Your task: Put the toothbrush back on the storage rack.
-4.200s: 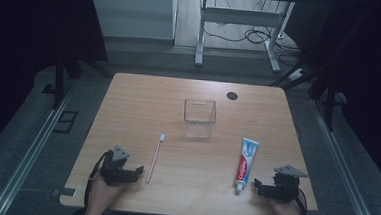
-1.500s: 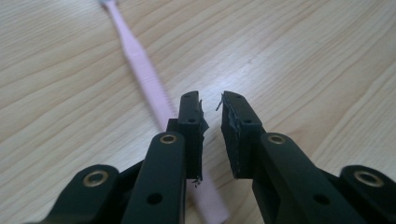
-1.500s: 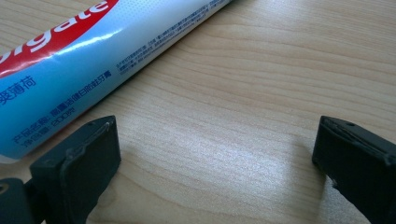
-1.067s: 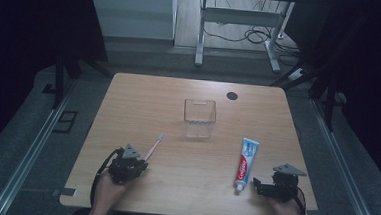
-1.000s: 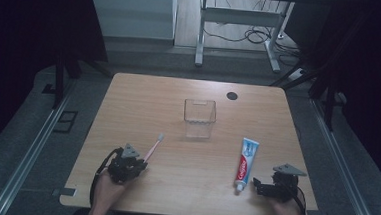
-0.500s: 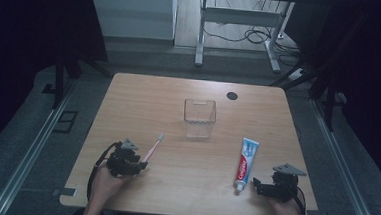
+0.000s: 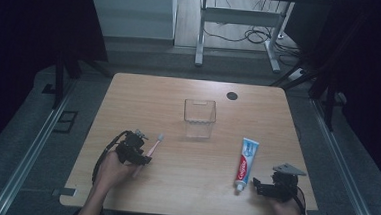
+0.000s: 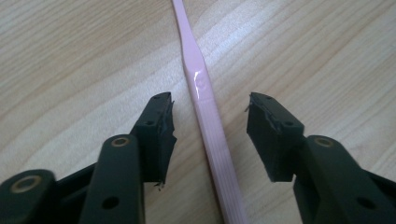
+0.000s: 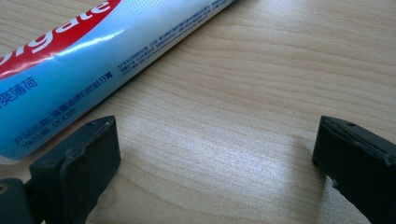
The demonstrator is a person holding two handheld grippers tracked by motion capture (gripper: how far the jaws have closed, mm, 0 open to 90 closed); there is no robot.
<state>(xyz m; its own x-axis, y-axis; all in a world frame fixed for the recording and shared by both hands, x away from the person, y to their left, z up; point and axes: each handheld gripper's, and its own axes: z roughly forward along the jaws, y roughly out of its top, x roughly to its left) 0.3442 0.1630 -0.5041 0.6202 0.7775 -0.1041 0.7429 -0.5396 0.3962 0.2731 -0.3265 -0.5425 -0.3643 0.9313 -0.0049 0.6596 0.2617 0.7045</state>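
The wooden counter (image 7: 193, 188) holds a clear box (image 7: 199, 117) near the middle and toothpaste (image 7: 245, 162) by the right tool (image 7: 257, 185), whose jaws stand wide and empty. The left tool (image 8: 210, 126), near the left edge, has just been opening and let go. The pink toothbrush (image 8: 205, 107) now lies flat between its jaws, turned toward the box.

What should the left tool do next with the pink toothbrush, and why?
Probably close on the handle again. The left tool has just been opening, and its jaws now stand apart on either side of the pink toothbrush, touching neither side, with the brush lying flat on the table. A fresh, centred grip seems needed before lifting it, perhaps toward the clear container.
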